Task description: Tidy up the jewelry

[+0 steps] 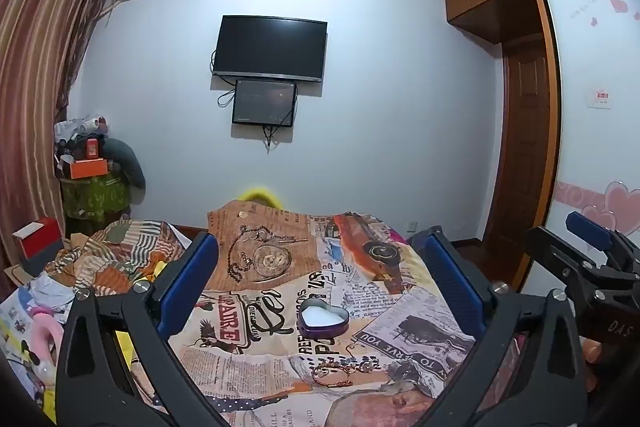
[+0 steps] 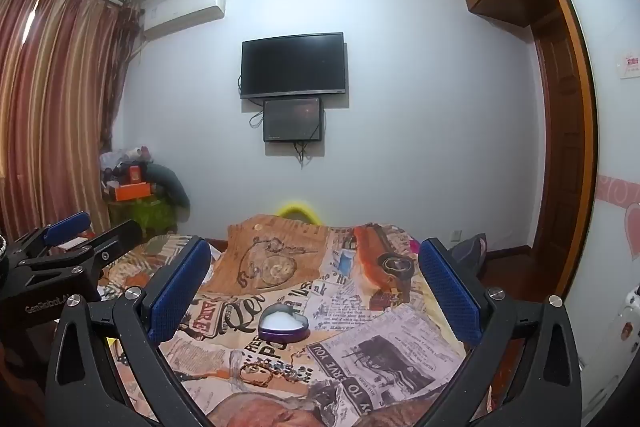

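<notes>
Both grippers hang side by side over a bed (image 1: 400, 331) covered in a newspaper-print spread, each pointing almost level toward the far wall. The left gripper (image 1: 320, 283) has its 2 blue-padded fingers (image 1: 188, 283) spread wide with nothing between the pads; the right gripper (image 2: 316, 291) is spread just as wide and likewise holds nothing. In the left wrist view the right gripper shows at the right edge, with fingertips of the person's hand (image 1: 592, 351) under it. A heart-shaped tin (image 1: 323, 321), purple outside with a white lining, sits open on the spread ahead of both grippers, lying between the fingers in each view and touched by neither. Nearer than the tin, low in the frame, lies the jewelry (image 1: 340, 367): a small tangle of chain, beads and a reddish bracelet, resting on the print just in front of the tin and well below the pads. In the right wrist view the same tangle (image 2: 268, 373) lies left of centre, again closer than the tin (image 2: 283, 325). On the wall beyond hang a dark TV (image 1: 270, 49) and a smaller screen (image 1: 264, 103) under it.
</notes>
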